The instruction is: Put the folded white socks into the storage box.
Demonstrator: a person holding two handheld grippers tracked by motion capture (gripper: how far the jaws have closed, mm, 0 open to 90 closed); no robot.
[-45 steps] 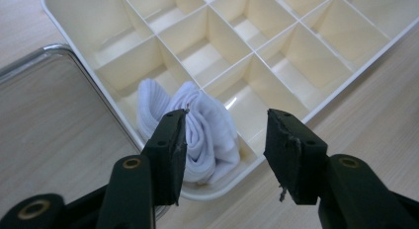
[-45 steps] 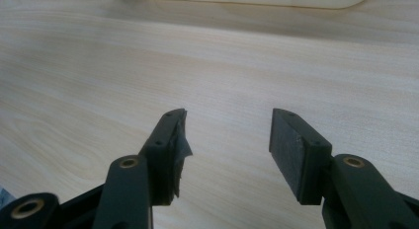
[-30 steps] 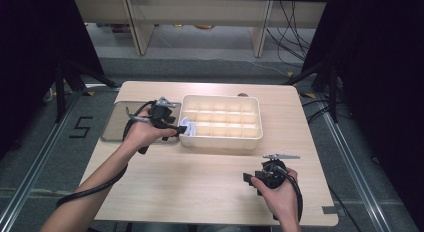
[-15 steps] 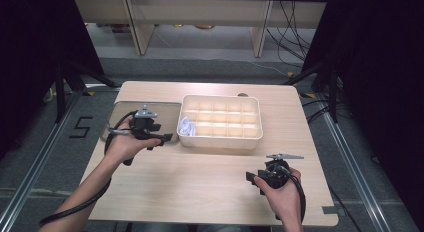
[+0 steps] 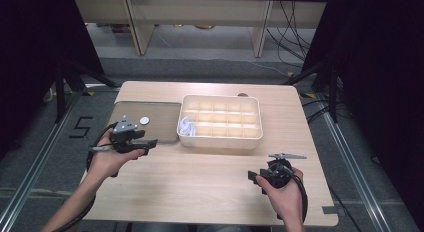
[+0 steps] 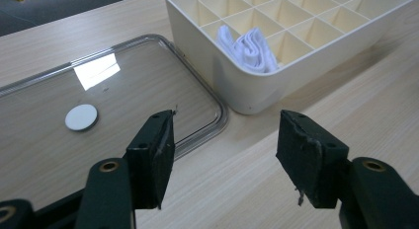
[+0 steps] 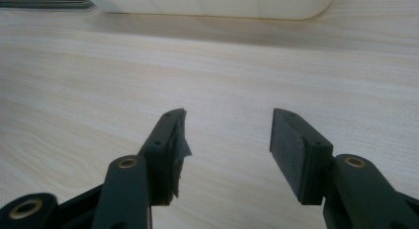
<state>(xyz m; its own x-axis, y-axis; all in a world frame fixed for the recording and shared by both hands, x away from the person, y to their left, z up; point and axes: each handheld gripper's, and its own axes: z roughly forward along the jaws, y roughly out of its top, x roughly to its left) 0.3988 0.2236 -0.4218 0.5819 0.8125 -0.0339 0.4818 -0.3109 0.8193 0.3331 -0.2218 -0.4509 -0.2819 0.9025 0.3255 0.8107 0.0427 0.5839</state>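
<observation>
At the left of the wooden table (image 5: 200, 177), a clear plastic lid (image 5: 150, 123) is laid flat, its right edge just beside the organiser box. A small white round disc (image 5: 144, 120) is seen resting on the lid, toward its far side; in the left gripper view the same disc (image 6: 81, 117) lies on the lid's (image 6: 99, 91) left part. The left gripper (image 5: 150, 142) is held over the near edge of the lid, pointed right toward the box; in its own view the left gripper (image 6: 225, 140) is shown with jaws spread wide and nothing between them.

To the right of the lid, a cream compartmented organiser box (image 5: 220, 141) is set at the middle of the table, divided into rows of small cells. A folded white cloth (image 5: 186, 127) is tucked into the near-left corner compartment, seen in the left gripper view as white cloth (image 6: 249, 49) standing in folds against the box (image 6: 276, 86) wall. The other compartments visible are bare.

At the near right, well apart from the box, the right gripper (image 5: 252, 177) is held low over the table. In its own view the right gripper (image 7: 227, 133) is shown wide open, gripping nothing, with bare tabletop (image 7: 148, 81) under it and the box's near wall (image 7: 217, 4) at the far edge
</observation>
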